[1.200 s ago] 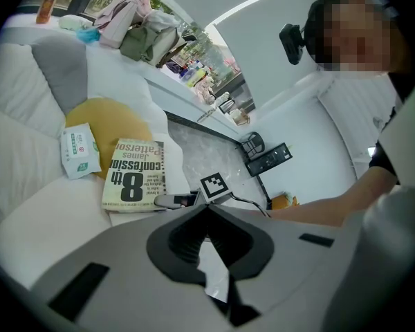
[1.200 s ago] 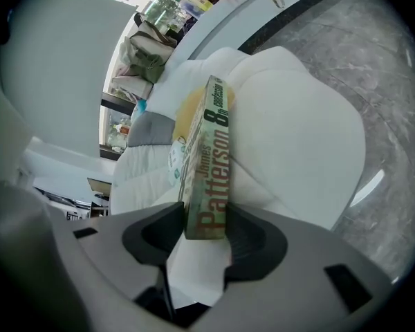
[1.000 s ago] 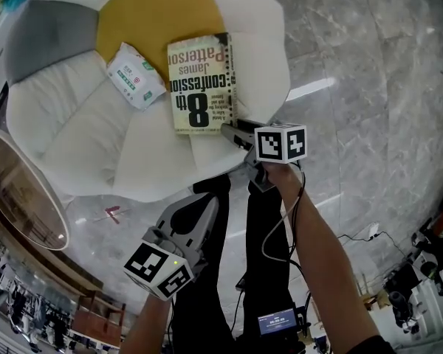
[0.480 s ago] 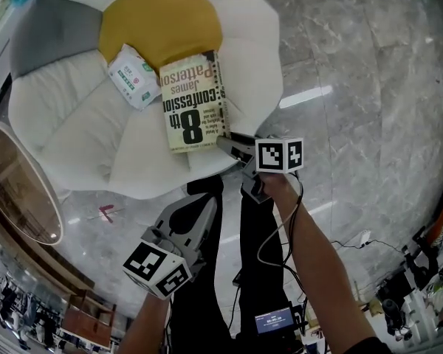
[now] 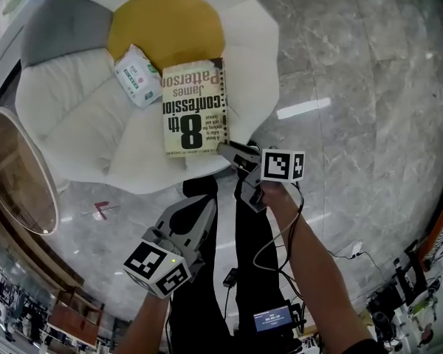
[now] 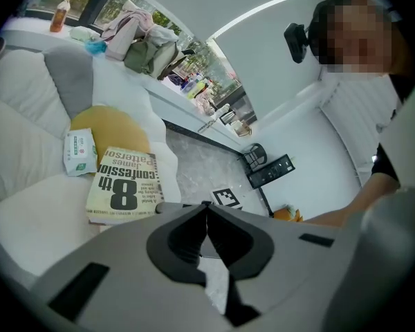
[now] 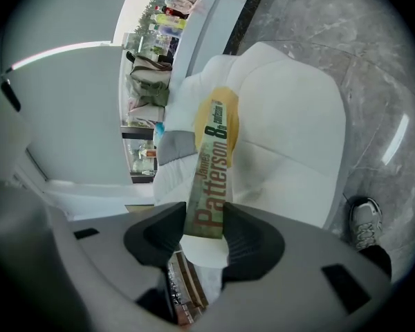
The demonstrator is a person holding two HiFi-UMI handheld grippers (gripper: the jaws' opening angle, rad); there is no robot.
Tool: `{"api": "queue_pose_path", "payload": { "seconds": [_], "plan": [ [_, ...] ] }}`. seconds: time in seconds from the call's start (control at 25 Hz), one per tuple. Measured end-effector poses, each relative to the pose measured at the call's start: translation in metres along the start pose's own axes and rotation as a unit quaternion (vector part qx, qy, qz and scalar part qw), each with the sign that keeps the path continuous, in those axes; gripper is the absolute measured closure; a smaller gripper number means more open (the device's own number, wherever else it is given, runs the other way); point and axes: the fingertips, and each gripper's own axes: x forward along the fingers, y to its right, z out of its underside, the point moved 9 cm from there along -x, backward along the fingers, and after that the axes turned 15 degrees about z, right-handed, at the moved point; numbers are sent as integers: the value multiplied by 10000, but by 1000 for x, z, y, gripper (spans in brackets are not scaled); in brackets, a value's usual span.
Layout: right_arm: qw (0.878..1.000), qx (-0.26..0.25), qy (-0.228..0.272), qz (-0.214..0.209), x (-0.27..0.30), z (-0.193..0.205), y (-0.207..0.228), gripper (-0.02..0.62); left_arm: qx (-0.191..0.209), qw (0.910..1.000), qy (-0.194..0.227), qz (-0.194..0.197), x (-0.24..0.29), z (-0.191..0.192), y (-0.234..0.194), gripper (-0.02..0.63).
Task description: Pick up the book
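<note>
- My right gripper (image 5: 230,152) is clenched on the book (image 5: 193,105), its pads pressing the spine at the near corner.
- The book lies face-up over the white cushion seat (image 5: 81,124), just beside a tissue pack (image 5: 138,85) (whether it rests there, I can't tell).
- My left gripper (image 5: 205,208) hangs over the floor, jaws together, holding nothing.

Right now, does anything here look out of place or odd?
Only small things: a red scrap lies on the grey marble floor beside the white petal-shaped cushion, and the paperback book on it is pinched by its spine in the jaws of the right gripper.
</note>
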Motion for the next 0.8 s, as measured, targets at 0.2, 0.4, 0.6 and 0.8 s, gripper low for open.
{"api": "queue_pose_path", "payload": {
  "seconds": [0.2,0.4,0.6,0.8],
  "plan": [
    [9995,23,74,-303,-10,4,-8,416,51,9999,88,-16,1,10,7,591],
    [9977,194,164,-629,-12,8,-3,416,138,9998,118,-18,9,22,3,591],
    [9988,-192,440,89,87,3,108,416,-246,9938,746,782,57,120,-174,591],
    [9882,-925,795,921,140,-4,171,416,-574,9695,1639,1728,100,202,-300,591]
  ]
}}
